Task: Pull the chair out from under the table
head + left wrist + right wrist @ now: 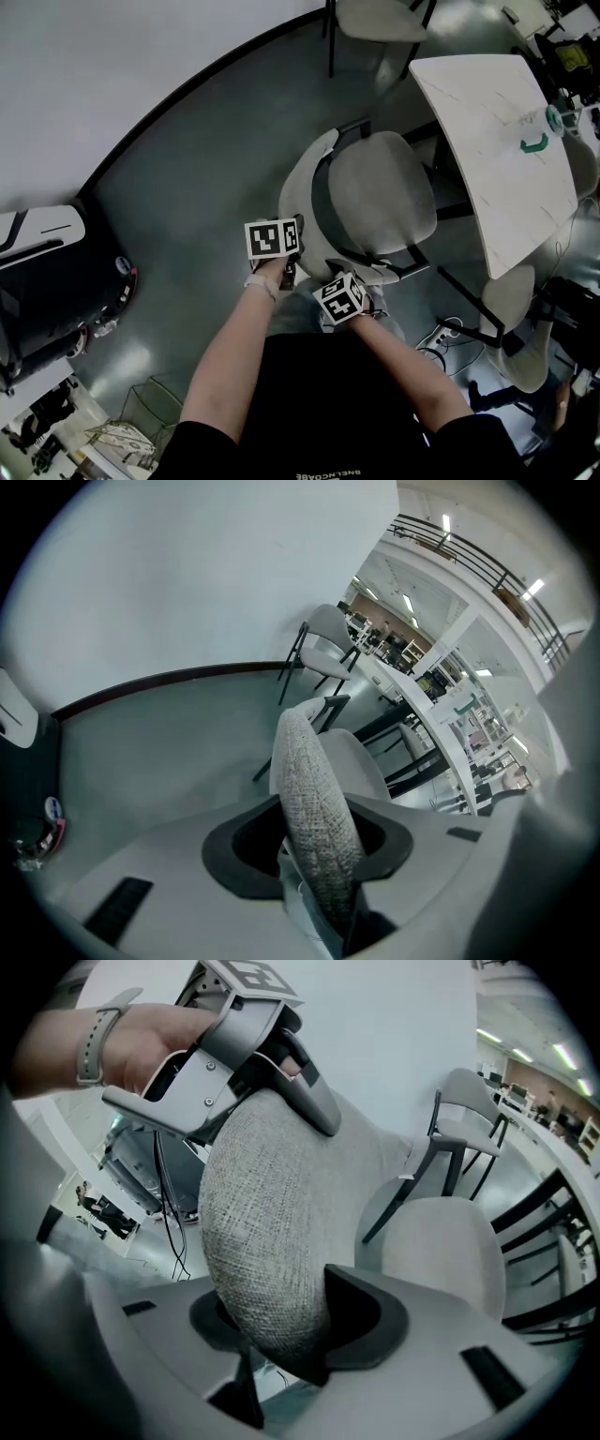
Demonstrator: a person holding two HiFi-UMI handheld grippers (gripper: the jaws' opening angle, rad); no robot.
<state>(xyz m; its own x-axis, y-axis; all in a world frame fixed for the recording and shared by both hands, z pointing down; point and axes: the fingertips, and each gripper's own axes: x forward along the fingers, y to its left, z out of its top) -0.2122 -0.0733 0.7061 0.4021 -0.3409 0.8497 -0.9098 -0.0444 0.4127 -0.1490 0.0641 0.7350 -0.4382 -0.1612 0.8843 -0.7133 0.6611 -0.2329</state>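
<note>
The grey fabric chair [380, 192] stands beside the white table [497, 141], with its seat out in the open next to the table's edge. Its curved backrest [302, 187] faces me. My left gripper [296, 247] is shut on the backrest's top edge, and the padded rim [314, 799] runs between its jaws [315, 860]. My right gripper [349, 274] is shut on the same rim a little further right. The fabric [272, 1232] fills its jaws [281, 1340]. The left gripper [234, 1044] also shows clamped higher on the rim in the right gripper view.
A second grey chair [380, 19] stands by the wall at the top. A black machine [47, 291] sits at the left. Another chair [516, 319] and floor cables [441, 337] lie at the right under the table. A green item [534, 142] rests on the table.
</note>
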